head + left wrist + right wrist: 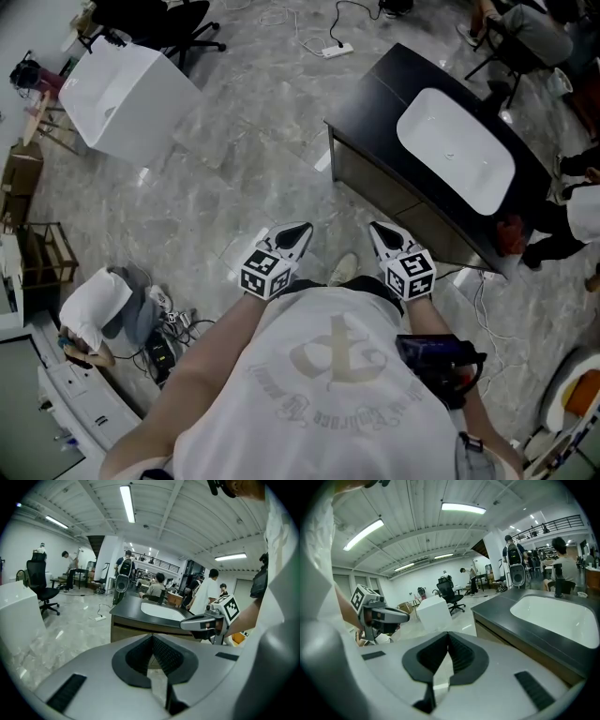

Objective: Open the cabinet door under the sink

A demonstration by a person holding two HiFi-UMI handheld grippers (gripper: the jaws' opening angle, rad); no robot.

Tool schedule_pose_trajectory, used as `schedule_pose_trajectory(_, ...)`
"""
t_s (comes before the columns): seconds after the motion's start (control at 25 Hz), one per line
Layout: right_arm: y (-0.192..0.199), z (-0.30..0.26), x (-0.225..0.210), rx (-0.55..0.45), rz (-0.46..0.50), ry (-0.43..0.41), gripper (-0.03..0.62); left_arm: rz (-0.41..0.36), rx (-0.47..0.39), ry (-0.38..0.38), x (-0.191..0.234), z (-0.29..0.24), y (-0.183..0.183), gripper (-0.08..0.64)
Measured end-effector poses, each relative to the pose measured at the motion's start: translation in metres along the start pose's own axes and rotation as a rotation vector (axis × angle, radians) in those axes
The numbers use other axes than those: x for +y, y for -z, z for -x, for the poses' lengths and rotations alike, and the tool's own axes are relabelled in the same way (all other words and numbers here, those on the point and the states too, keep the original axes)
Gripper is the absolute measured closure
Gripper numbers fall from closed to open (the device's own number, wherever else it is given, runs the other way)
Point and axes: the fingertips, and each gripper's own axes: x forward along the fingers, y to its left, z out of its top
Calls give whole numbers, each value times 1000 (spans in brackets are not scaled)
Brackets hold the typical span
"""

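Note:
A dark sink cabinet (375, 183) with a white basin (457, 150) stands on the marble floor ahead and to the right; its brown front (126, 632) faces me, doors closed. Both grippers hang in front of my chest, short of the cabinet and touching nothing. My left gripper (298, 231) has its jaws together, empty, pointing at the cabinet (151, 637). My right gripper (380, 230) is also shut and empty (447, 634), with the basin (555, 613) to its right. Each gripper shows in the other's view: the right gripper (187, 624) and the left gripper (405, 617).
A white box (127, 89) stands at the far left, with an office chair (173, 23) behind it. A power strip (333, 49) and cable lie on the floor beyond the cabinet. A person crouches at the left (94, 314); others stand to the right of the sink (562, 220).

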Motion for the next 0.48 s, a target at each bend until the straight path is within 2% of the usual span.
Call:
schedule_pose_trajectory(0.28,-3,-7,-17,23,1,11,578,9,25,-11,5,-9,-6,549)
schedule_pose_trajectory(0.48,11,-13,-40,57,-6,26,578,-7,48,-14,9,-29,-8,549)
